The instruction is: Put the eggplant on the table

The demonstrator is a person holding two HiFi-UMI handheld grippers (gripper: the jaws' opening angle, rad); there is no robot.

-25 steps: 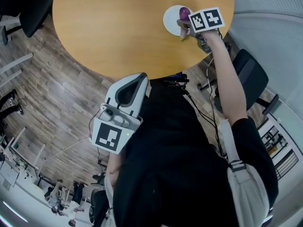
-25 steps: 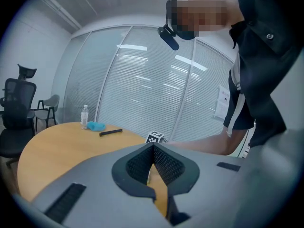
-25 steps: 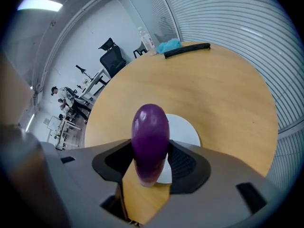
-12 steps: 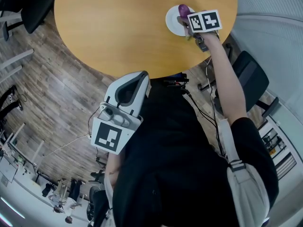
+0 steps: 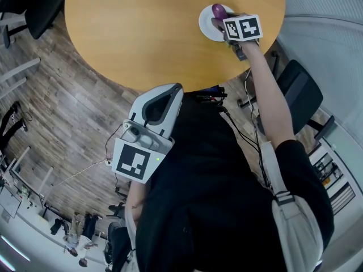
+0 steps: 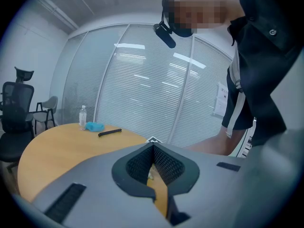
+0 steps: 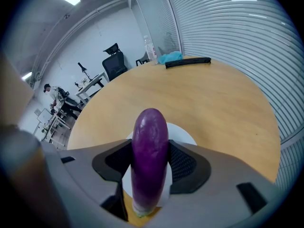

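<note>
Right gripper view: right gripper (image 7: 150, 163) jaws clamped on the purple eggplant (image 7: 150, 129), which lies lengthwise between them with its rounded tip pointing away. The white plate (image 7: 184, 136) sits directly below on the round wooden worktop (image 7: 204, 94); can't tell if eggplant and plate touch. Left gripper (image 6: 153, 147) jaws together, nothing in them, held by the person's torso, off the worktop edge.

The plate (image 5: 206, 25) is half hidden under the eggplant (image 5: 219, 10) and right gripper (image 5: 220, 21) (only its left rim shows); the table (image 5: 142, 38) runs off the top.
</note>
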